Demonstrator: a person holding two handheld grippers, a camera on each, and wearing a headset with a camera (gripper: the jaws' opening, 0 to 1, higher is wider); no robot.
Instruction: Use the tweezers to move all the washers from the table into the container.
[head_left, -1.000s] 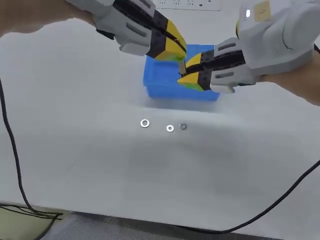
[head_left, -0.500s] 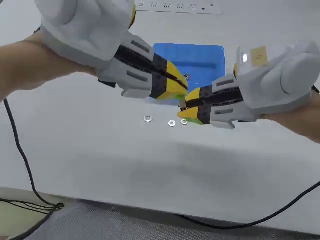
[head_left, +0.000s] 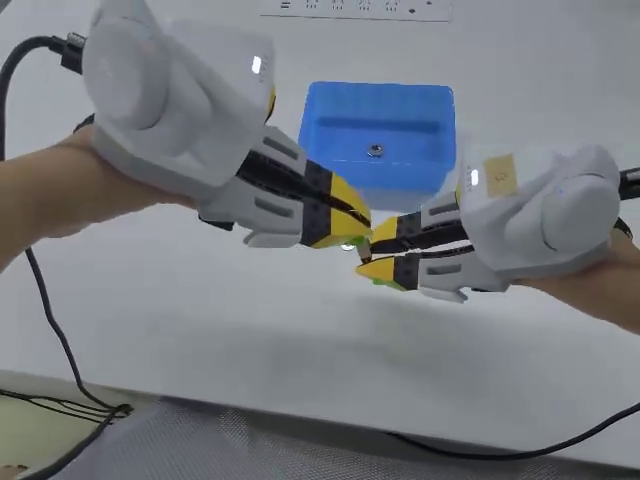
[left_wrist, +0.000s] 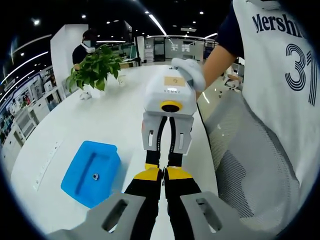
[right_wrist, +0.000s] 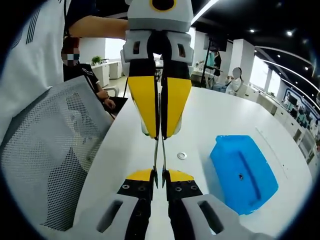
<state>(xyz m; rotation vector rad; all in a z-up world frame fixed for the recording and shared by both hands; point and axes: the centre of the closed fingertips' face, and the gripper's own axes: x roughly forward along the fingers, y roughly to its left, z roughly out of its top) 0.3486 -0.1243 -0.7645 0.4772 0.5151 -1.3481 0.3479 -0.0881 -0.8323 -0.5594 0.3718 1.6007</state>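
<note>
The blue container (head_left: 378, 128) stands at the back of the white table (head_left: 200, 330) with one washer (head_left: 375, 150) inside it. In front of it my two grippers meet tip to tip. My left gripper (head_left: 355, 222) comes from the left and my right gripper (head_left: 365, 262) from the right. In the right gripper view the thin steel tweezers (right_wrist: 159, 155) run from the left gripper's shut yellow fingers (right_wrist: 145, 105) down into my right gripper's (right_wrist: 160, 177) jaws, which are shut on them. One washer (right_wrist: 182, 155) lies on the table beside the tweezers, short of the container (right_wrist: 245, 172).
A power strip (head_left: 355, 8) lies at the table's back edge. Cables trail off the left (head_left: 45, 330) and right front (head_left: 520, 440). A mesh chair (right_wrist: 60, 165) stands at the near table edge, beside the person's white jersey (left_wrist: 280, 75). A potted plant (left_wrist: 95, 67) sits far off.
Both grippers, still joined at the tweezers, have come from over the container toward me and lower, and now cover the table's washers. A washer shows inside the container.
</note>
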